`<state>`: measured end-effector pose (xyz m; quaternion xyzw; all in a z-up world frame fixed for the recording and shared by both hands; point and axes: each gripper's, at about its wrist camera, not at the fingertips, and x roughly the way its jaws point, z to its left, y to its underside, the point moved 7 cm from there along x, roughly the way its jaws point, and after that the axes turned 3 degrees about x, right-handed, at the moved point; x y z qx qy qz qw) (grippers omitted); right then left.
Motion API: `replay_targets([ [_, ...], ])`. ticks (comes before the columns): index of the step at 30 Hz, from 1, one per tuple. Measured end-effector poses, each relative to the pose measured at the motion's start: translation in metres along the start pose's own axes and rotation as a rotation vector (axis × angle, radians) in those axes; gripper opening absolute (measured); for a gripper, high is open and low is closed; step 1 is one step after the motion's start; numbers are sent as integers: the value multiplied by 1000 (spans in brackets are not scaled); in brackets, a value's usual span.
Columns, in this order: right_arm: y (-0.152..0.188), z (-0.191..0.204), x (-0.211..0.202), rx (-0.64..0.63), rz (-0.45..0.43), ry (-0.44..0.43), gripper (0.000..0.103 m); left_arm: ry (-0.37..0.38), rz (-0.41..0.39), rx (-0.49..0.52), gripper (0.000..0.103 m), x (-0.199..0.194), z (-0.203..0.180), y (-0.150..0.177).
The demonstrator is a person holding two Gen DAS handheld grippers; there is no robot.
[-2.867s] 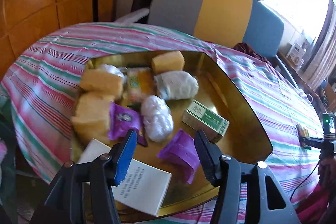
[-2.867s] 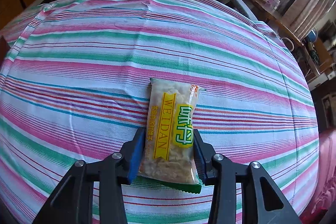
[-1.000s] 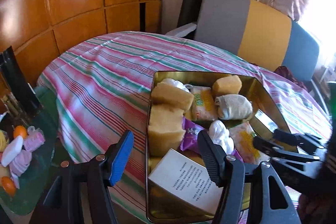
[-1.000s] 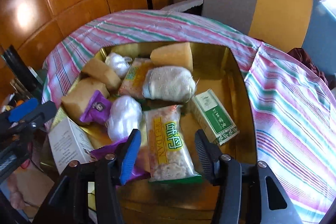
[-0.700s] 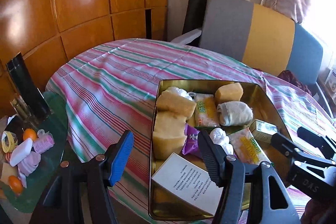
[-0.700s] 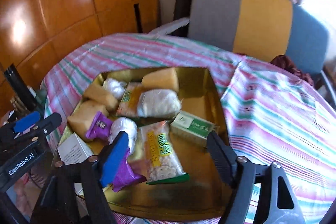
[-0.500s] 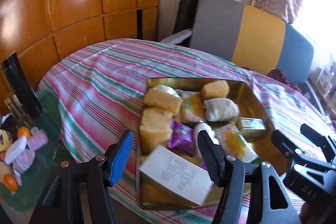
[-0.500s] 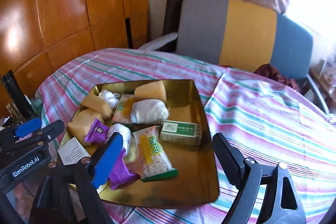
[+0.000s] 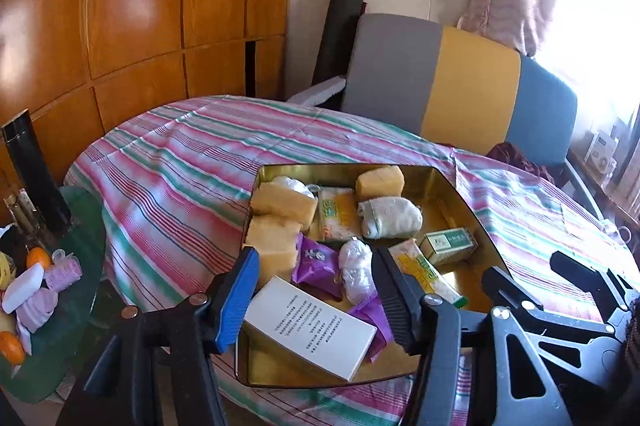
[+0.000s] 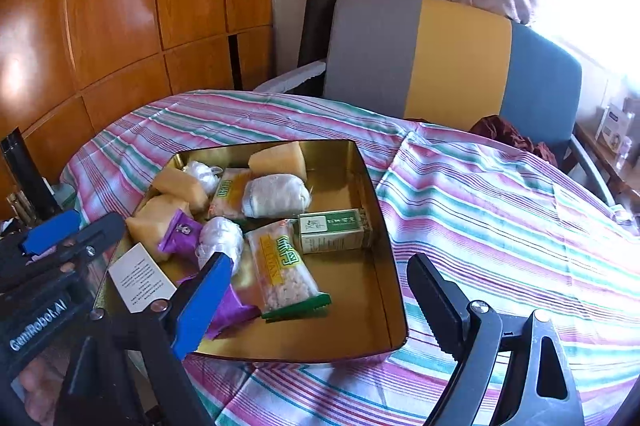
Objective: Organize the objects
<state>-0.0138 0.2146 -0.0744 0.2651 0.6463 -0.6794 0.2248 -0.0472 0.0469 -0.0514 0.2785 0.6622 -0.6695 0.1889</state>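
Note:
A gold metal tray (image 10: 384, 222) (image 9: 456, 194) sits on the striped tablecloth and holds several items. The yellow-green snack packet (image 10: 282, 266) (image 9: 424, 268) lies in it beside a green box (image 10: 332, 230) (image 9: 450, 240), a grey-white bundle (image 10: 276, 201), yellow sponge blocks (image 10: 278, 155), purple packets (image 10: 180, 232) and a white booklet (image 9: 310, 332). My right gripper (image 10: 316, 300) is open and empty, above the tray's near edge. My left gripper (image 9: 316, 288) is open and empty, above the tray's near left part.
A grey, yellow and blue chair (image 9: 460, 86) stands behind the table. Wood panelling (image 9: 140, 6) lines the left wall. A low green side table (image 9: 60, 314) at the left carries oranges, pink items and a black bottle (image 9: 34, 170). Striped cloth (image 10: 500, 210) spreads to the tray's right.
My right gripper carried the snack packet to the tray, opened and let it go there, then drew back and up. My left gripper also pulled back from the tray.

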Motion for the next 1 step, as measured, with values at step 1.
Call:
replay_targets([
  [1, -1, -1, -1, 1, -1, 7, 90, 3, 4, -4, 59, 0, 0, 0],
])
